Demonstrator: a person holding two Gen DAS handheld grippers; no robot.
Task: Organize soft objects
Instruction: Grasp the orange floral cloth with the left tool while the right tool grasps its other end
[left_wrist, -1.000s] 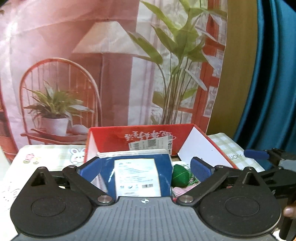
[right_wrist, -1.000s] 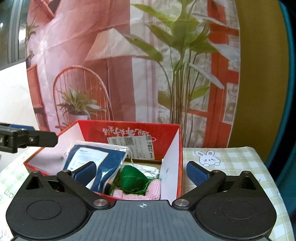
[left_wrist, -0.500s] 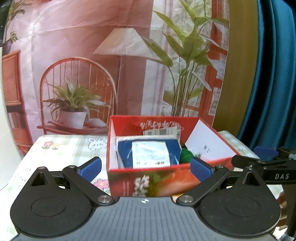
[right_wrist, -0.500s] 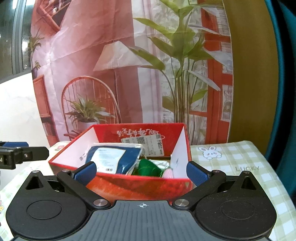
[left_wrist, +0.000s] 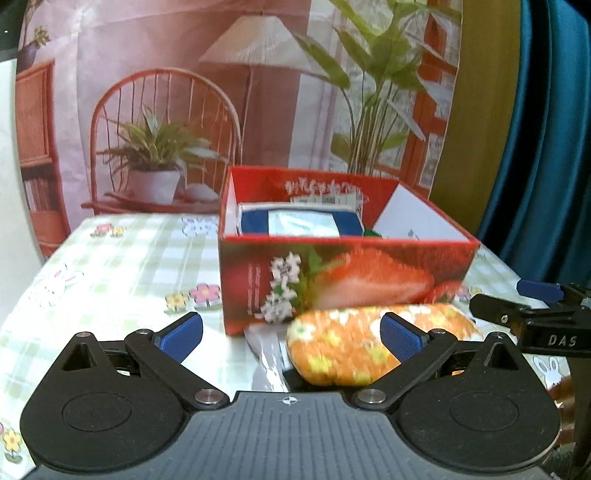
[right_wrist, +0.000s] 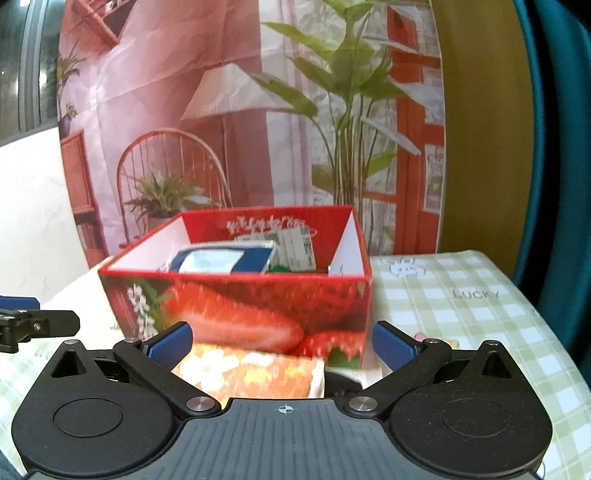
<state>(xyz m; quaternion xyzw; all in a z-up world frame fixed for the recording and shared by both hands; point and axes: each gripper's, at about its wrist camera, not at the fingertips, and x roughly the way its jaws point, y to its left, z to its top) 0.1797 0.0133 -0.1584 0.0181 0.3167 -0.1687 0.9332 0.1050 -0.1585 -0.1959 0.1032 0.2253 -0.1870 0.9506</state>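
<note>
Printed backdrop behind; checked-cloth surface (left_wrist: 122, 266) carries red strawberry box (left_wrist: 343, 280), already holding a blue packet (left_wrist: 301, 224). Orange floral soft bundle (left_wrist: 354, 343) lies just before the box, uncollected. Both tools empty, blades spread: left tool (left_wrist: 291, 334), right tool (right_wrist: 282, 345); suggest centring the right one over the bundle, pinching mid-body.

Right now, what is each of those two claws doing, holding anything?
Left gripper: open, holding nothing.
Right gripper: open, holding nothing; the orange floral bundle lies on the table below it.
</note>
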